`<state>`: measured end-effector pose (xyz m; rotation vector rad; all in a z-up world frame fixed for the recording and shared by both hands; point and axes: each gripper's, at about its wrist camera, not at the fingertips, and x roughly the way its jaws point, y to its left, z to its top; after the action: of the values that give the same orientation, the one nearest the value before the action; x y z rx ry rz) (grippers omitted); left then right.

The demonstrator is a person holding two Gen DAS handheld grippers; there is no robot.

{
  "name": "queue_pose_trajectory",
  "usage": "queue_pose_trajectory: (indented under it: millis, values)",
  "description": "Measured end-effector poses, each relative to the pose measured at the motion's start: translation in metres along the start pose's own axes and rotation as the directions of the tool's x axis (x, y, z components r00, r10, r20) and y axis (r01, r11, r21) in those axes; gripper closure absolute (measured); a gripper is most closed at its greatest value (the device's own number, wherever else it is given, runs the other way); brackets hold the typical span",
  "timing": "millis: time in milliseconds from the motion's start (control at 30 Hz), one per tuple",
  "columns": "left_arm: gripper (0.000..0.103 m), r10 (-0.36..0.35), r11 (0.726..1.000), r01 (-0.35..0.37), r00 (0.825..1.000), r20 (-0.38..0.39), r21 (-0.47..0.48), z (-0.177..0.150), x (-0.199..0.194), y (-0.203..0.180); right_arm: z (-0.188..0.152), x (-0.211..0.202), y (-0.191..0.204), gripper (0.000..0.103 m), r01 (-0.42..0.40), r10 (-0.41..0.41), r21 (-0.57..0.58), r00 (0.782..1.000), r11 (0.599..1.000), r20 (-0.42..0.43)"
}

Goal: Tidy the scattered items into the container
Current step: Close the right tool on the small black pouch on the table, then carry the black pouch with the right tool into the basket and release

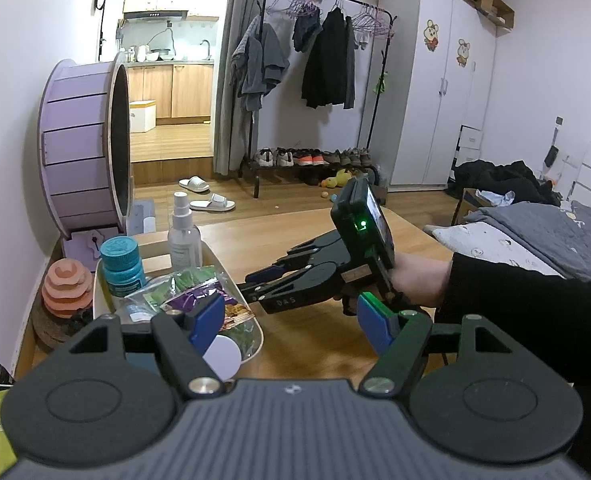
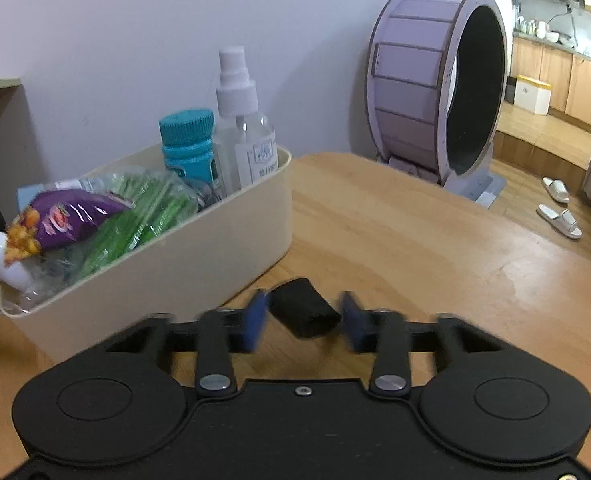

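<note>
So the right gripper point(image 2: 303, 318) has its jaws around a small black block point(image 2: 305, 308) on the wooden table point(image 2: 395, 232), just beside the cream container point(image 2: 199, 256), pads not quite touching it. The left gripper point(image 1: 291, 324) is spread, holding nothing, over the container's near end. Inside it: snack packets point(image 2: 107, 216), teal-capped bottle point(image 2: 189, 144), spray bottle point(image 2: 241, 128).

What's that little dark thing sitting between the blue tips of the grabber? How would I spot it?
Start at the cream container on the wooden table. Just in front of its near wall, on the bare wood, lies a small black block between the right gripper pads. It is the only item outside the container, matt black where the others are colourful.
</note>
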<state>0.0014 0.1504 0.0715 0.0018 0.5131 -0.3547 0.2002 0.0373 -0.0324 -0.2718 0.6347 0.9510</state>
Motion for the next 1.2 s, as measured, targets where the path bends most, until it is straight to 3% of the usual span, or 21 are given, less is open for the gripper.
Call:
queue_pose_trajectory:
  millis: [133,267,467,600,767,900,967,1033,1200]
  values:
    - [0.031,-0.002,1.000,0.002,1.000,0.010,-0.007,0.001,-0.002,0.001,-0.002,-0.004,-0.004,0.079,-0.006,0.006,0.015,1.000,1.000,0.000]
    - [0.031,0.001,1.000,-0.001,1.000,0.017,-0.011,0.001,-0.004,0.002,-0.006,-0.020,-0.011,0.081,0.007,-0.008,0.044,1.000,0.999,0.020]
    - [0.031,0.004,1.000,-0.003,1.000,0.029,-0.010,0.002,-0.008,0.002,0.007,-0.060,-0.016,0.081,-0.025,0.010,0.115,0.992,0.993,0.128]
    - [0.031,0.010,1.000,-0.010,0.999,0.035,-0.014,0.002,-0.011,0.004,0.032,-0.080,0.005,0.080,-0.086,0.069,0.074,0.977,0.994,0.203]
    - [0.031,0.020,1.000,-0.019,0.999,0.035,-0.019,0.001,-0.012,0.006,0.060,-0.068,0.037,0.080,-0.135,0.131,0.002,0.968,0.991,0.213]
    - [0.031,0.037,0.999,-0.036,0.999,0.035,-0.040,0.001,-0.012,0.010,0.074,-0.047,0.049,0.065,-0.130,0.132,-0.022,0.974,0.991,0.186]
    - [0.031,0.044,0.998,-0.042,0.998,0.038,-0.052,0.002,-0.012,0.012,0.074,-0.043,0.047,0.064,-0.116,0.117,-0.015,0.977,0.993,0.178]
    - [0.031,0.051,0.997,-0.049,0.998,0.042,-0.064,0.002,-0.012,0.013,0.071,-0.048,0.042,0.056,-0.108,0.105,0.008,0.976,0.994,0.189]
    - [0.031,0.082,0.992,-0.079,0.996,0.035,-0.098,0.002,-0.009,0.013,0.051,-0.085,0.030,0.048,-0.080,0.071,0.027,0.971,0.996,0.230]
